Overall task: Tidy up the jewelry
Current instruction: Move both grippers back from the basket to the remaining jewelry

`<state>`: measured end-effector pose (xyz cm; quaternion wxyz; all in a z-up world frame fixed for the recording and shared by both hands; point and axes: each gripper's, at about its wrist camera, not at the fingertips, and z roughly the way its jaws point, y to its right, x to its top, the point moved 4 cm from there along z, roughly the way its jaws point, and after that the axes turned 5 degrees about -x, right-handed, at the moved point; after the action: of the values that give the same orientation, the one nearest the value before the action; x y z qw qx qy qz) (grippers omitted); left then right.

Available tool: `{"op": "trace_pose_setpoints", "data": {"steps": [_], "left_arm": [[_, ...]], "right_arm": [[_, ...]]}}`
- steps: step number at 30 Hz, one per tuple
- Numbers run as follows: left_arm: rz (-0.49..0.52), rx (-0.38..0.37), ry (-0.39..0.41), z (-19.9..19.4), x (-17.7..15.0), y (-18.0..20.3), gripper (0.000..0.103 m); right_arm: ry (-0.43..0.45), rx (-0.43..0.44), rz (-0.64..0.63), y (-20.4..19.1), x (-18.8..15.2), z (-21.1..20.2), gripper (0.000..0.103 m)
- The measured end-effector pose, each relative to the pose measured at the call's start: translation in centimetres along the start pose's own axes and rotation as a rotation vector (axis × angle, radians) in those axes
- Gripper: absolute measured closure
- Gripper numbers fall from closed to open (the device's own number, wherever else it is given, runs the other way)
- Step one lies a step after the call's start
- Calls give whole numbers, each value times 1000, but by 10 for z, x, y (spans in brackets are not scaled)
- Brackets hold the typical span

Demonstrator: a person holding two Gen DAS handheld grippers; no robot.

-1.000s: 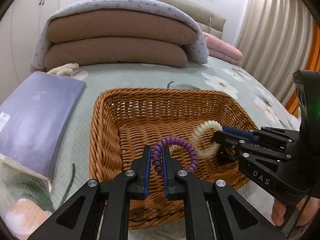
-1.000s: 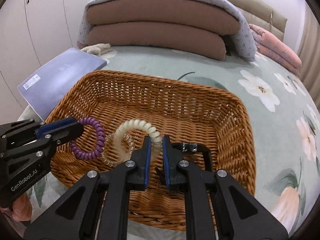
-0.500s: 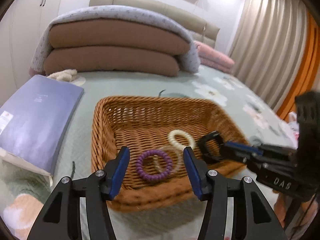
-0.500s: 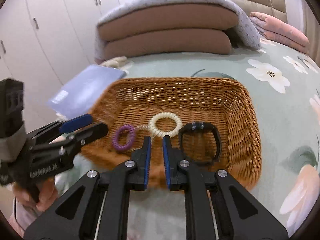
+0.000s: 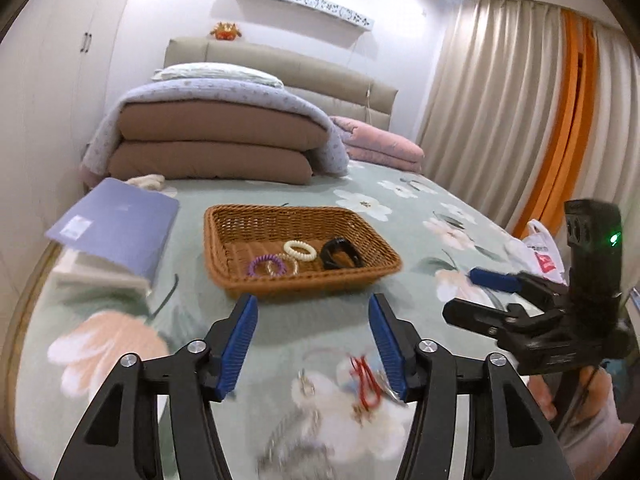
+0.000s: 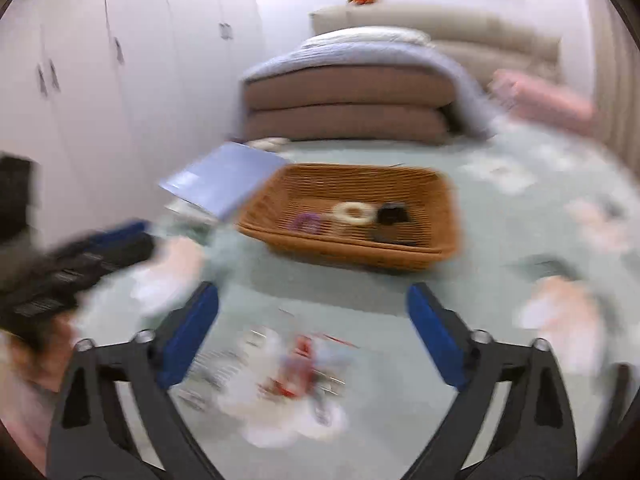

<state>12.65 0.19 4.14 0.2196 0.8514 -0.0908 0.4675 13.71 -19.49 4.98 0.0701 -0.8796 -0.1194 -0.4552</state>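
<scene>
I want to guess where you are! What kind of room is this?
Most likely a bedroom: there's a bed with a floral cover, folded quilts stacked against a padded headboard, and long curtains.

Bracelets (image 5: 280, 261) inside wicker basket (image 5: 216, 240)

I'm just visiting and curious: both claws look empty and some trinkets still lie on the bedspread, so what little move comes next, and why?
Probably lowering the open left gripper onto the red string piece just below it. The wicker basket already holds the purple coil, cream coil and black band.
</scene>
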Motion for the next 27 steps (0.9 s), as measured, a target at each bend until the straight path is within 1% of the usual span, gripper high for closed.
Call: {"op": "trace_pose_setpoints", "data": {"steps": [1,3,5,7,12,15,17,19,22,25,27], "left_arm": [[2,6,6,-10,-4,2,40],[13,26,19,-31,-13,7,40],[15,30,24,-43,-18,8,40],[10,34,19,-54,-26,8,40],[-9,61,-14,-64,-50,-1,40],[-57,82,-38,-63,-71,-15,40],[-100,92,-59,-60,-83,-27,40],[-124,107,-88,-52,-93,-39,40],[-128,138,-135,-38,-105,-51,40],[-110,137,-214,-15,-118,-60,41],[-86,144,-254,-2,-124,-62,52]], "right_arm": [[18,-72,-34,-4,-6,-13,5],[27,-118,-66,-9,-15,-28,4],[39,-120,-92,-17,-26,-44,4],[63,-150,-93,-19,-38,-60,4],[67,-161,-101,-25,-61,-80,4],[45,-136,-76,-21,-74,-76,4],[42,-112,-63,-16,-81,-65,4],[33,-129,-54,-10,-84,-51,4],[33,-163,-32,-2,-87,-28,4],[14,-160,-6,4,-89,-9,4],[3,-143,-6,4,-93,-1,4]]}}
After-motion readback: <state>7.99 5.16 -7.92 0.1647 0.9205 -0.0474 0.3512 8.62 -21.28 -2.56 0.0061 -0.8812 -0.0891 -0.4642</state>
